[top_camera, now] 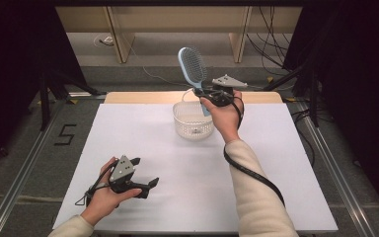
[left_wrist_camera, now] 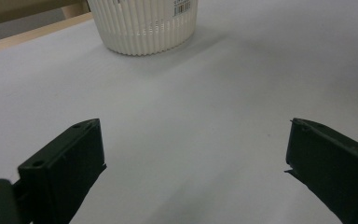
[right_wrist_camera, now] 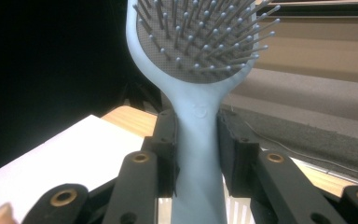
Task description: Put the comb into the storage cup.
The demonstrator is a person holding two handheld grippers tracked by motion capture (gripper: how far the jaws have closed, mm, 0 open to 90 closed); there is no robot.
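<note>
Hairbrush (top_camera: pixel 192 65), pale blue, paddle type: standing upright above the white ribbed basket (top_camera: pixel 192 126), handle pointing down towards it, bristles facing the person.

Right hand-held gripper (top_camera: pixel 208 95): clamping the hairbrush by its handle, both pads pressing on it, raised over the far middle of the desk (top_camera: pixel 177 197).

Left hand-held gripper (top_camera: pixel 145 177): resting low over the near left of the desk, jaws standing wide apart, gripping nothing.

Basket: sitting on the white desk top, far middle.
</note>
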